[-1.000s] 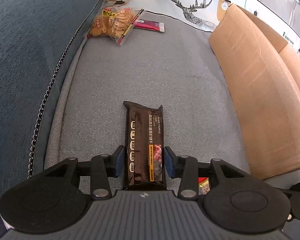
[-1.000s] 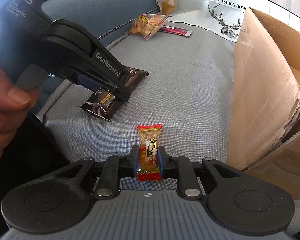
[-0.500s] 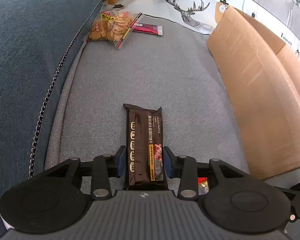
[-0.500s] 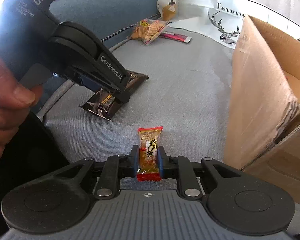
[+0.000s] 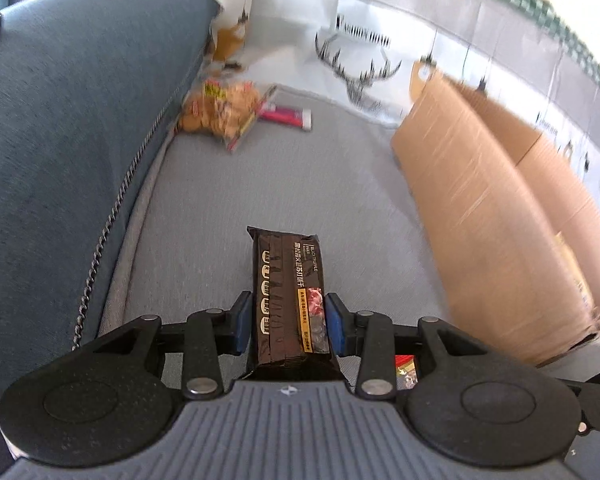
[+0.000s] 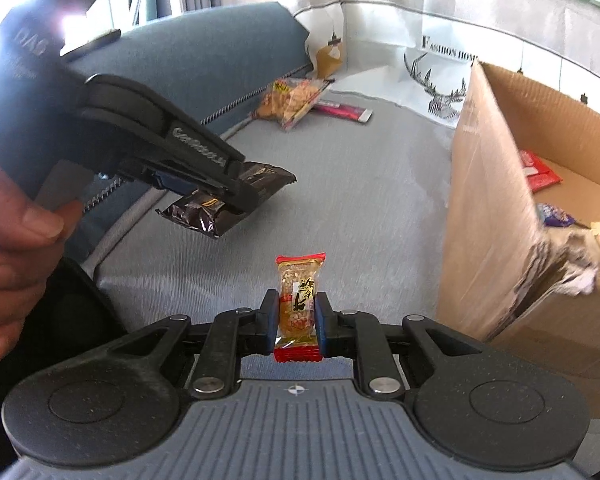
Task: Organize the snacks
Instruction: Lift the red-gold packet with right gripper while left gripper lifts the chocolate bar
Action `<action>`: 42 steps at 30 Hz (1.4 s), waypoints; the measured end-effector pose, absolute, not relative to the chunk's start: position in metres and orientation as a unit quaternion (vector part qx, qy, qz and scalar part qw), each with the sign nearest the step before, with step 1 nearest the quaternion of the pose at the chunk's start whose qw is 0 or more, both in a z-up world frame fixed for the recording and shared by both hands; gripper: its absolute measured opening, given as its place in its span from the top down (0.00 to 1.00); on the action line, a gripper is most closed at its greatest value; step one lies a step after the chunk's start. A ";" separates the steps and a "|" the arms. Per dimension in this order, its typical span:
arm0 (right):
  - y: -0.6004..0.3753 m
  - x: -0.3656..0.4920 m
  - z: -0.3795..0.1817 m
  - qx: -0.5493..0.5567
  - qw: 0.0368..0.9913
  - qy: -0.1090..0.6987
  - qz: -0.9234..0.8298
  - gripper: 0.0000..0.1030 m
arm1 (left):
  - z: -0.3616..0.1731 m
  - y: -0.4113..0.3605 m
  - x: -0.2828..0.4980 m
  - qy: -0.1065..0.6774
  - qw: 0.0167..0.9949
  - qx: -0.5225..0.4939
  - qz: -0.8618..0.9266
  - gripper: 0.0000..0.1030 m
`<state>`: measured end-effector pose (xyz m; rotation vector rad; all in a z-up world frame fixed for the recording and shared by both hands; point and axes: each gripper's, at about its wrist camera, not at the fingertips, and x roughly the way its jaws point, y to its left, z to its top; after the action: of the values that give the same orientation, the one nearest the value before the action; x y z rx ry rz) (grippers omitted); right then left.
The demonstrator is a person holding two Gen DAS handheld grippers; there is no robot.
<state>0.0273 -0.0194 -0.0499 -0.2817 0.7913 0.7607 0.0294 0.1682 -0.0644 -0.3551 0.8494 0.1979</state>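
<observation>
A: Left gripper [image 5: 290,326] pinches the dark biscuit pack [image 5: 290,300], pads tight on both long sides. A second ago the pack lay on the grey seat cushion [image 5: 300,184]; the right wrist view now shows it lifted clear, tilted.

B: Right gripper [image 6: 298,318] is pressed shut on the small red-and-gold candy [image 6: 299,304], as before, now above the cushion.

A: Cardboard box [image 6: 496,208] stands just right of both; more of its inside shows, wrappers at the bottom.

B: Cookie bag [image 5: 220,112] and pink bar [image 5: 286,116] unmoved at the far end, touching. A hand [image 6: 16,248] holds the left gripper's handle.
</observation>
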 end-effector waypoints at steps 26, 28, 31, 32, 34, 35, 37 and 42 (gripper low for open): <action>-0.038 0.036 -0.012 -0.071 0.880 0.305 0.357 0.81 | -0.045 0.165 0.013 0.340 0.920 -0.171 0.099 0.59; -0.039 0.038 -0.010 -0.068 0.882 0.301 0.357 0.81 | -0.046 0.163 0.014 0.342 0.919 -0.166 0.100 0.59; -0.040 0.037 -0.007 -0.070 0.886 0.289 0.357 0.81 | -0.046 0.161 0.016 0.346 0.919 -0.159 0.103 0.59; -0.041 0.037 -0.006 -0.070 0.887 0.285 0.357 0.81 | -0.047 0.160 0.017 0.348 0.919 -0.157 0.104 0.59; -0.043 0.037 -0.005 -0.072 0.889 0.277 0.358 0.81 | -0.047 0.159 0.018 0.349 0.918 -0.155 0.106 0.59; -0.044 0.037 -0.004 -0.072 0.889 0.273 0.359 0.81 | -0.047 0.159 0.019 0.349 0.918 -0.156 0.108 0.59; -0.046 0.037 -0.002 -0.073 0.891 0.266 0.361 0.81 | -0.048 0.159 0.019 0.351 0.916 -0.160 0.111 0.59; -0.053 0.039 0.004 -0.069 0.895 0.249 0.364 0.81 | -0.047 0.160 0.019 0.350 0.913 -0.171 0.122 0.59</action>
<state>0.0387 -0.0528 0.0041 -0.1436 0.5172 0.7537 0.0190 0.1600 -0.0468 -0.3516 0.7201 0.2523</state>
